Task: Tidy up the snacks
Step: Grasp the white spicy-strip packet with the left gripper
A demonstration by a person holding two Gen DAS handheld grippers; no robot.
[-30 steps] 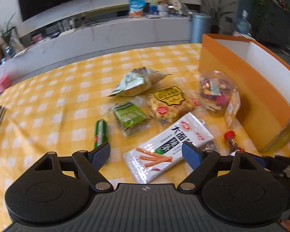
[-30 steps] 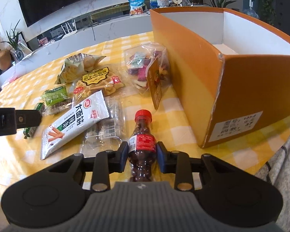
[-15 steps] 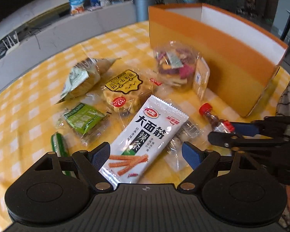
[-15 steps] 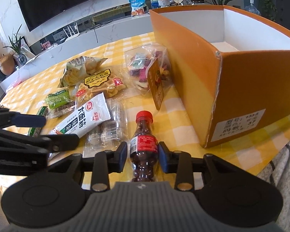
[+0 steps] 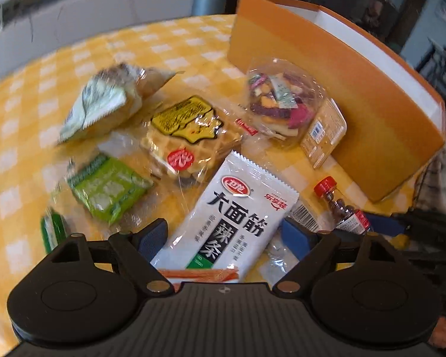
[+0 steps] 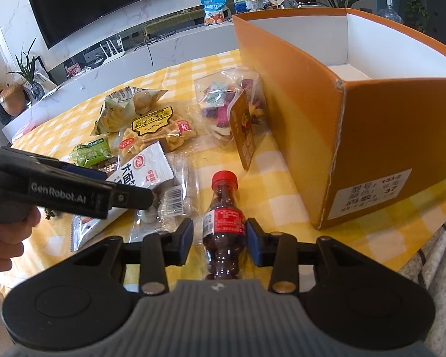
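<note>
Step in hand: both tongs going for a first pick; nothing seen in the orange box (image 6: 371,136) yet.

Right tongs (image 6: 220,239): pads either side of the small cola bottle (image 6: 223,223), which lies on the tabletop (image 6: 270,190) with its red cap toward 12 o'clock. A sliver of gap shows at the left pad, so contact is not confirmed; I read the tongs as spread. Box sits at 2 o'clock, near.

Left tongs (image 5: 224,236): spread wide, straddling the white spicy-strip packet (image 5: 238,223). The waffle pack (image 5: 187,131) sits at 12 o'clock, green packet (image 5: 110,190) at 10.

Next, by my judgement: pinch the bottle at the label, lift clear of the box wall, carry over.

Against half a second back: left tongs are lower and closer over the packet, with motion blur; bottle and right tongs look much the same.
</note>
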